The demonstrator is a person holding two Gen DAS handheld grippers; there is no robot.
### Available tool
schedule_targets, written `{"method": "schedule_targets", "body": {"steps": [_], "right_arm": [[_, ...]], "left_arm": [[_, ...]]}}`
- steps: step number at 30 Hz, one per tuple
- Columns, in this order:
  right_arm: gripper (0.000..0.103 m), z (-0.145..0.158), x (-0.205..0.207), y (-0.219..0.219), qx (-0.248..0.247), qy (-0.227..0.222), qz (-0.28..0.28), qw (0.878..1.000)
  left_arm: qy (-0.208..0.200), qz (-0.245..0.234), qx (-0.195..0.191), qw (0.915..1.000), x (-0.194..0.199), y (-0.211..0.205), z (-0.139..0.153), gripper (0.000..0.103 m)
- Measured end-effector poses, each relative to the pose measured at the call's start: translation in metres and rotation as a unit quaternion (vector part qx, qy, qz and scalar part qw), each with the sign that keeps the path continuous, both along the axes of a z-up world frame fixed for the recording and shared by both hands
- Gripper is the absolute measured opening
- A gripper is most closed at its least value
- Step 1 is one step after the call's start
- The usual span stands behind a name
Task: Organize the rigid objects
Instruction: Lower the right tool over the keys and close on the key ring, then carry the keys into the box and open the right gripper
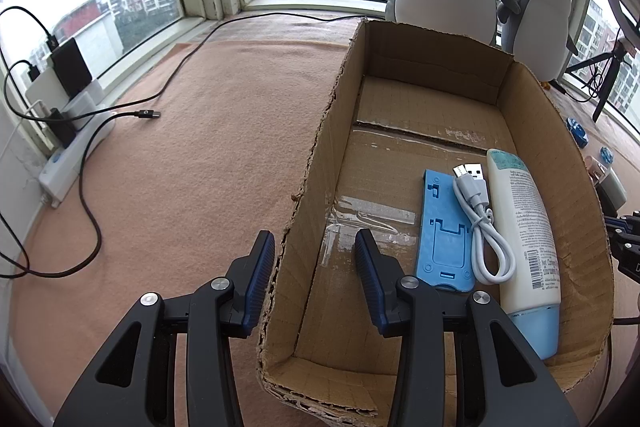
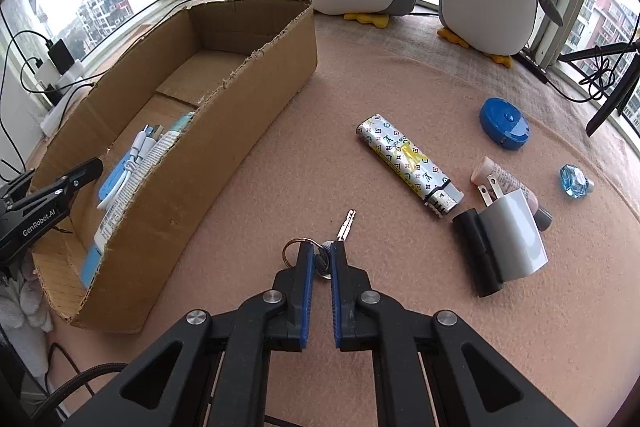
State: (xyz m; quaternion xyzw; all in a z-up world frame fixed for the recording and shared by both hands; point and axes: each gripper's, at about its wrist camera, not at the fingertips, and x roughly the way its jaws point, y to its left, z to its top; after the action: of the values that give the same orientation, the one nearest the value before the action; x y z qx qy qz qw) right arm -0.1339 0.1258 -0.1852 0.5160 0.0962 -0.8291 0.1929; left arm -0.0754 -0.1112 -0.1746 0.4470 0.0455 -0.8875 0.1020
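My left gripper (image 1: 315,259) straddles the cardboard box (image 1: 316,163) wall; box floor ahead is free, w/ blue stand (image 1: 440,223), cable (image 1: 480,223) and bottle (image 1: 524,227) crowding its right. Right gripper (image 2: 321,259): bare blanket (image 2: 280,163) ahead-left; lighter (image 2: 408,163) and charger (image 2: 504,243) block ahead-right.

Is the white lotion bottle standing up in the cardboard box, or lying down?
Lying down. The white lotion bottle rests on its side on the cardboard box floor, blue cap toward the camera, beside the white cable.

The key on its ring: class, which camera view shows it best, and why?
The right wrist view: the key lies on the blanket, its head between the right gripper fingers. The left wrist view does not show it.
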Motion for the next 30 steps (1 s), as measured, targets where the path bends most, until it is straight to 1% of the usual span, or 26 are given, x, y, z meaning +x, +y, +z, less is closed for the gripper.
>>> {"method": "schedule_targets", "body": {"steps": [8, 17, 22, 30], "right_arm": [[0.004, 0.006, 0.001, 0.002, -0.006, 0.012, -0.004, 1.0], [0.004, 0.012, 0.001, 0.006, -0.013, 0.02, -0.008, 1.0], [0.004, 0.031, 0.004, 0.007, -0.02, 0.043, -0.009, 0.999], [0.004, 0.071, 0.001, -0.001, -0.044, 0.083, -0.002, 0.996]], "left_arm": [[0.0, 0.0, 0.0, 1.0, 0.0, 0.001, 0.0, 0.04], [0.0, 0.0, 0.0, 1.0, 0.0, 0.0, 0.0, 0.04], [0.0, 0.0, 0.0, 1.0, 0.0, 0.0, 0.0, 0.04], [0.0, 0.0, 0.001, 1.0, 0.0, 0.0, 0.0, 0.04]]}}
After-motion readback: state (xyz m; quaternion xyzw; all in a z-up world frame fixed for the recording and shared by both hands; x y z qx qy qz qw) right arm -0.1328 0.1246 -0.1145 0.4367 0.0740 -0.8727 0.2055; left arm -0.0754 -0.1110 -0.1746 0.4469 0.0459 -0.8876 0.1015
